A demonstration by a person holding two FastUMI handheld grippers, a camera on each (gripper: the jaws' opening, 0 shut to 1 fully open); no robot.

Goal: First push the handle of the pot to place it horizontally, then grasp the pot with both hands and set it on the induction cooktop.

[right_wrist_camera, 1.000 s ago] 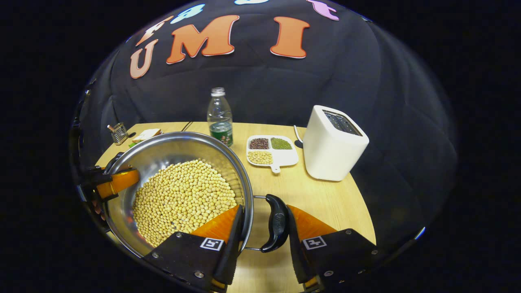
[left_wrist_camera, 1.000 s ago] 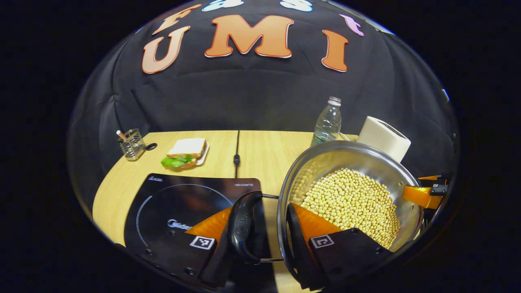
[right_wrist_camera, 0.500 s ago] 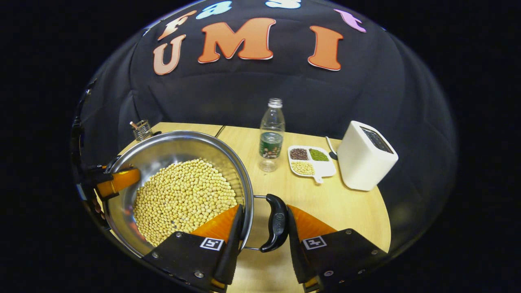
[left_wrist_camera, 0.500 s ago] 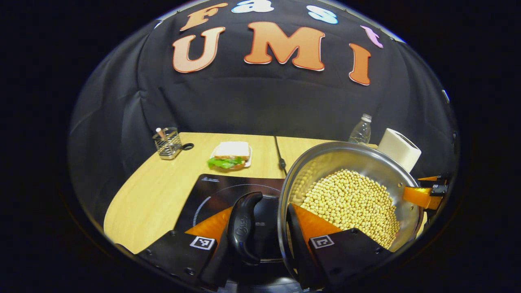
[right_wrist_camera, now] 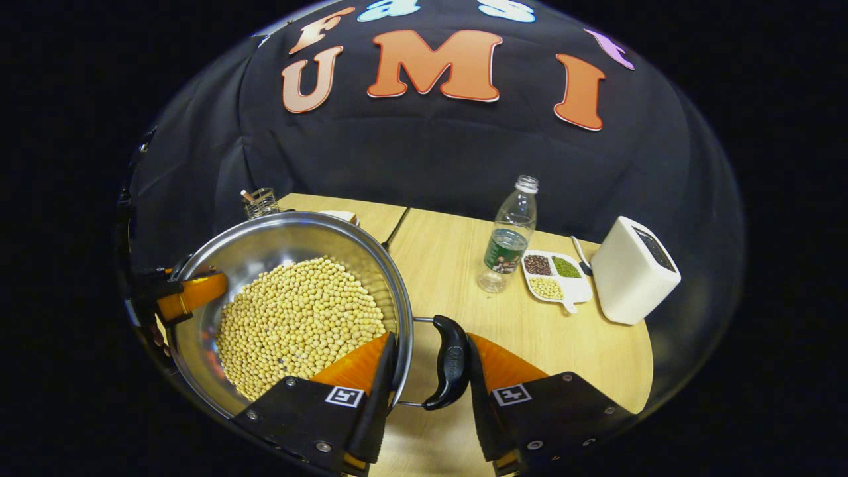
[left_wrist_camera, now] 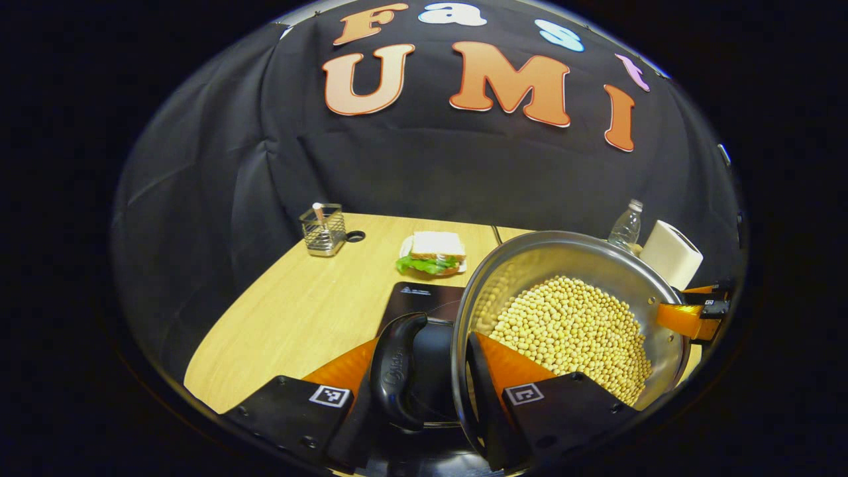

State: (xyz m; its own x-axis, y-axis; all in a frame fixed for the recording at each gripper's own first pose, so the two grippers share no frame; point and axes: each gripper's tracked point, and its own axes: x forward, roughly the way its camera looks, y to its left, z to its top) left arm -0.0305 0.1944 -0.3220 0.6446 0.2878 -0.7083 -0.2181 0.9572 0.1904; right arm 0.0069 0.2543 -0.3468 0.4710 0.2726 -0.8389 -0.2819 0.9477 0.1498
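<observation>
Over cooktop point(left_wrist_camera: 417, 299), hand-held grippers clamp pot point(left_wrist_camera: 570, 265) (both)

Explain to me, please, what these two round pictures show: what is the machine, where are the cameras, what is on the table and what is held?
There is no robot arm. A person holds a two-finger gripper in each hand, and a fisheye camera rides on each gripper, looking forward along its fingers.

In the left gripper view, the left gripper clamps one black handle and the rim of a steel pot full of soybeans. In the right gripper view, the right gripper clamps the opposite handle and rim. The black induction cooktop lies under the pot's left side.

On the wooden table stand a bottle, a divided dish of beans, a white toaster, a sandwich and a wire holder.
</observation>
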